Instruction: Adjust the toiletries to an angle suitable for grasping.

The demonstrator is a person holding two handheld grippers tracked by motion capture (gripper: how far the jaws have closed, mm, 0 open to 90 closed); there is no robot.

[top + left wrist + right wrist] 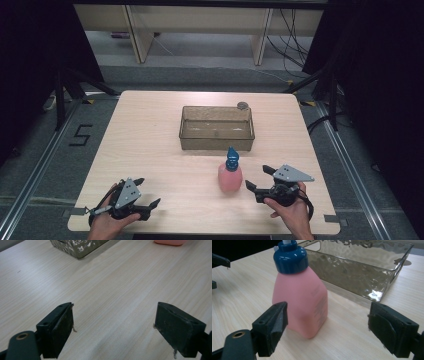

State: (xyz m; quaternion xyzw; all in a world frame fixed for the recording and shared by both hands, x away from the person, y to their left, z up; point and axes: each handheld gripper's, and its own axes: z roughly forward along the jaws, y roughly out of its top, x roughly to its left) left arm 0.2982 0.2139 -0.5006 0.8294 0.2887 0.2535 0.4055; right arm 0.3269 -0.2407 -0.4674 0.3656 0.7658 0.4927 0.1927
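Observation:
A pink bottle (230, 177) with a blue cap (232, 159) stands upright on the wooden table (150, 135), just in front of a clear rectangular bin (216, 128). My right gripper (259, 178) is open beside the bottle's right side, jaws pointing at it and apart from it. In the right gripper view the bottle (299, 302) stands just beyond the wide-spread jaws, nearer the left one, with the bin (362, 270) behind. My left gripper (146, 192) is open near the table's front left, with bare wood between its fingers (60, 327).
A small round grey object (243, 105) lies by the bin's far right corner. The bin's corner (77, 247) and the bottle's base (170, 242) show at the top of the left gripper view. Dark stands flank the table.

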